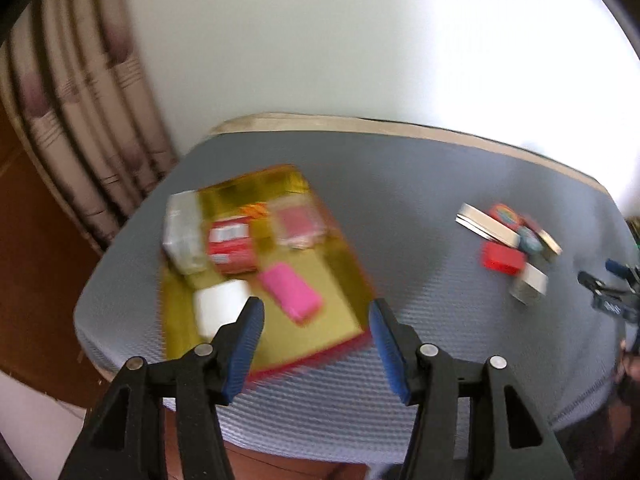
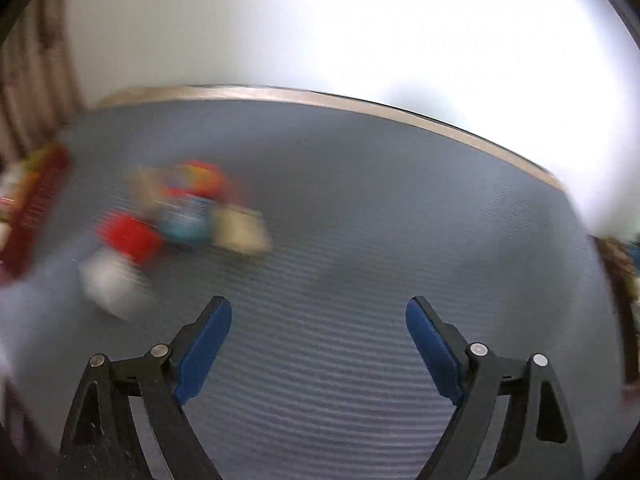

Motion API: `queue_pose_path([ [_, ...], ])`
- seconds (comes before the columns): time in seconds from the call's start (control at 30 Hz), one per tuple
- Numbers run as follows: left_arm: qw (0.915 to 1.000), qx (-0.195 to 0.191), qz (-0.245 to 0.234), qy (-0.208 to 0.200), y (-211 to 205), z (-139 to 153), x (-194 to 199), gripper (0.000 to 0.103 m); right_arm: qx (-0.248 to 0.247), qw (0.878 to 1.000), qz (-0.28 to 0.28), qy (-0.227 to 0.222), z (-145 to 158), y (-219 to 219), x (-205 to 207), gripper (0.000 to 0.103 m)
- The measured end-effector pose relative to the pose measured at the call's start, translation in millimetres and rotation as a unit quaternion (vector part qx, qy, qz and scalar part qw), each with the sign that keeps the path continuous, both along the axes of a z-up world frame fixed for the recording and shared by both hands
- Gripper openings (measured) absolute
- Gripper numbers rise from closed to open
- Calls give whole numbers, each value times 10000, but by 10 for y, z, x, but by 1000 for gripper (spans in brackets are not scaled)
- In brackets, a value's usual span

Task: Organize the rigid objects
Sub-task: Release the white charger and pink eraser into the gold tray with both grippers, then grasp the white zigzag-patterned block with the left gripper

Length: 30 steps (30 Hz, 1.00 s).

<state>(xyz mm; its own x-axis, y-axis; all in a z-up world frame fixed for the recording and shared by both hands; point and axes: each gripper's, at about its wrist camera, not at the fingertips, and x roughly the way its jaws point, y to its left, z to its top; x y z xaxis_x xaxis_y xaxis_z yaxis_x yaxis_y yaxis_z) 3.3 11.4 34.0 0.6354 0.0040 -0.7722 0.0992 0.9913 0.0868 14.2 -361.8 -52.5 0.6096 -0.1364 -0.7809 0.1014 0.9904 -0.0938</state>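
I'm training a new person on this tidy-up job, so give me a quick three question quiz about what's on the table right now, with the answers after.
1. True or false: the left tool is clamped on the pink block.
2. Multiple choice: where does the pink block lie? A) inside the gold tray B) in the loose pile C) on bare grey table cover
3. Short answer: is anything between the pads of the right tool?

Key:
1. False; its jaws stand apart with nothing gripped.
2. A.
3. No; only the table cover shows between them.
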Motion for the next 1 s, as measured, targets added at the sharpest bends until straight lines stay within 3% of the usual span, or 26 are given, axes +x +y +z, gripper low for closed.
queue_pose_path([
  [0.13,9990,-47,-388,193,-400,-95,-58,59,-102,9991,-402,73,-176,-402,-87,91],
  [0.2,9973,-193,-547,444,-605,-198,-27,59,258,9985,-485,3,-168,-538,-108,96],
  [0.23,9952,-369,-615,660,-723,-282,9,59,338,9981,-516,-24,-162,-566,-99,103],
  [0.33,9870,-730,-736,1228,-994,-475,125,59,680,9967,-375,226,-237,-599,6,103],
  [0.43,9801,-1024,-722,1540,-1234,-562,222,59,871,9956,-321,141,-223,-627,13,103],
  [0.67,9692,-1495,-197,1945,-1660,-581,581,59,1258,9920,-116,-27,-192,-714,-12,103],
  [1.0,9511,-1790,659,2430,-1738,-806,922,59,1369,9904,192,-83,-169,-700,-62,103],
])
